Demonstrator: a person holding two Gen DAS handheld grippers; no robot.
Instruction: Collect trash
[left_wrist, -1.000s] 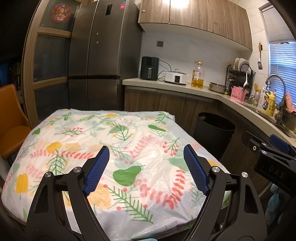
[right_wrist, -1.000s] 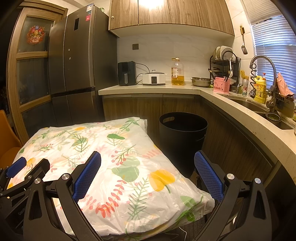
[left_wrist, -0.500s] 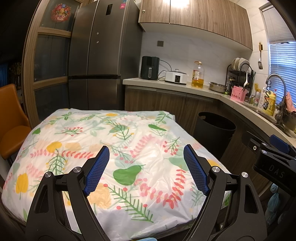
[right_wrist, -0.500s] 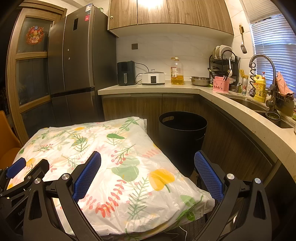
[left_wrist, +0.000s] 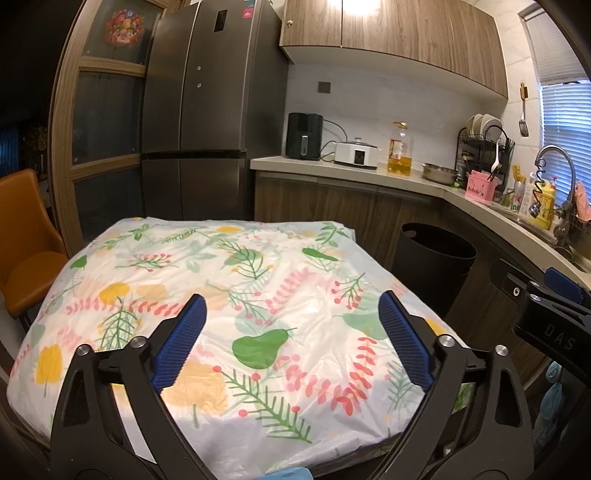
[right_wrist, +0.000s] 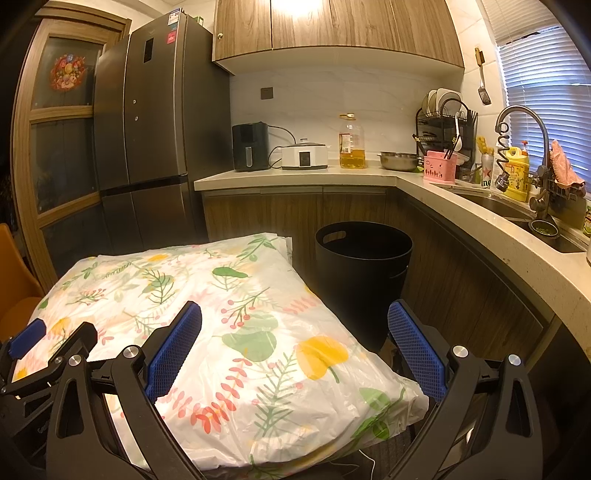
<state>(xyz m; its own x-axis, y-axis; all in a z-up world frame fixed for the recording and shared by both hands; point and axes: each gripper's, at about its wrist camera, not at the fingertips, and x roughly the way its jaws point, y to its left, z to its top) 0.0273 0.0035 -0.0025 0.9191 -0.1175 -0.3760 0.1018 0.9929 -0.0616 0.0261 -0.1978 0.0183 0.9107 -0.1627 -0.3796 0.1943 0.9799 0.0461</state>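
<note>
trash bin (right_wrist: 364, 258) handle cutout shows only from right wrist.

Bins: one black trash bin (right_wrist: 364, 273) is seen.
Tables: one table with a floral cover (left_wrist: 229, 280) is counted.
Chairs: one orange chair (left_wrist: 26, 251) is seen.
Fridges: one fridge (left_wrist: 207, 110) is counted.
Oil bottles: one oil bottle (right_wrist: 351, 147) is seen.
Metal bowls: one metal bowl (right_wrist: 399, 161) is counted.
Taps: one tap (right_wrist: 524, 147) is seen.

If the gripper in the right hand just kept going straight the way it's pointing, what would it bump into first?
Most likely the flowered plastic cover on the table: the right gripper tilts slightly downward over it, jaws open and empty. The black trash bin stands beyond, to the right. Depth is hard to judge.
</note>
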